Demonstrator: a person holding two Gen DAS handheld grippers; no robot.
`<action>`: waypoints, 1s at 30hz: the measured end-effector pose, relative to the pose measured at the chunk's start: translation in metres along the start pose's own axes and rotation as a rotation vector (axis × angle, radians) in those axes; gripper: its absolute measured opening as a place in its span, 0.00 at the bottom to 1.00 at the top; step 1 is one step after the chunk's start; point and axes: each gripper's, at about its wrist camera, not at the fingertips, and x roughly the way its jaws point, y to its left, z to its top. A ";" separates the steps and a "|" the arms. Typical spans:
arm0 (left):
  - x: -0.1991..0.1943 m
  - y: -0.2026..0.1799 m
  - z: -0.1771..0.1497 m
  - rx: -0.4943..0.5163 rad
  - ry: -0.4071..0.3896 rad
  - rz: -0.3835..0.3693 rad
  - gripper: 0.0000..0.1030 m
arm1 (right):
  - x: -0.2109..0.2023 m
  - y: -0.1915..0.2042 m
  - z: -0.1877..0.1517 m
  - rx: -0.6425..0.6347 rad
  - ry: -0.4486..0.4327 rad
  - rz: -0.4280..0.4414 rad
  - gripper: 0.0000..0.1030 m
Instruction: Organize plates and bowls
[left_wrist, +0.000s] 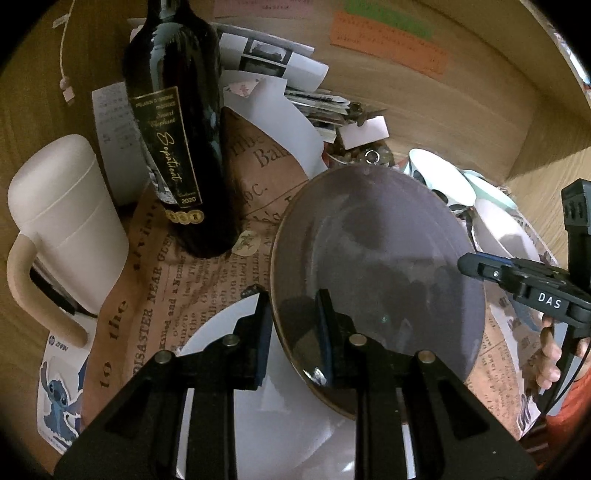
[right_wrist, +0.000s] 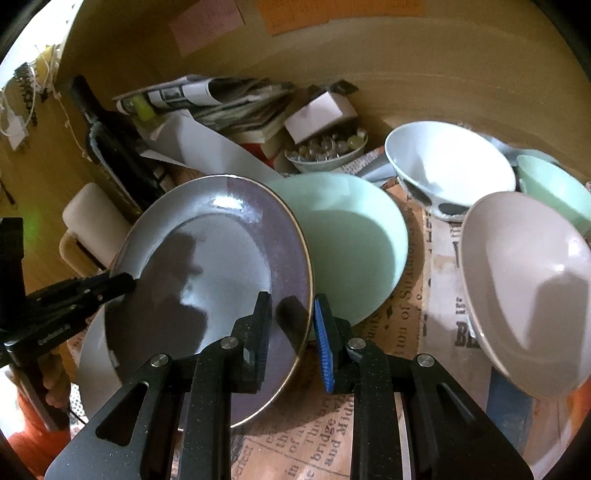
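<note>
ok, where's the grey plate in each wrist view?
Left wrist: grey plate centre-right, tilted, its near rim between the left gripper fingers.
Right wrist: grey plate centre-left, its right rim between the right gripper fingers.
Shared landmark: wine bottle.

A grey-purple plate (right_wrist: 207, 266) with a thin gold rim sits between the black jaws of both grippers, the right gripper (right_wrist: 291, 332) showing a bright blue ribbed pad. Beyond those jaws lies a mint-green bowl (right_wrist: 354, 240); to their right a pale pink bowl (right_wrist: 528, 288), a white bowl (right_wrist: 447, 166) with dark spots outside, and another mint-green bowl (right_wrist: 557, 192). Under the left gripper (left_wrist: 293, 332), black with dark blue pads, is a white plate (left_wrist: 284, 406). The brown table covering (left_wrist: 192, 291) carries black vintage newspaper print. Left of these jaws stand a dark wine bottle (left_wrist: 177, 110) with black-and-gold label and a cream lidded mug (left_wrist: 62, 229).
</note>
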 end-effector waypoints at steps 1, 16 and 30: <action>-0.001 -0.001 -0.001 -0.001 -0.003 -0.001 0.22 | -0.002 0.000 0.000 -0.001 -0.005 0.000 0.20; -0.030 -0.026 -0.005 0.004 -0.047 -0.015 0.22 | -0.037 -0.001 -0.012 0.022 -0.049 0.003 0.20; -0.049 -0.067 -0.009 0.043 -0.085 -0.049 0.22 | -0.082 -0.017 -0.030 0.045 -0.108 -0.028 0.20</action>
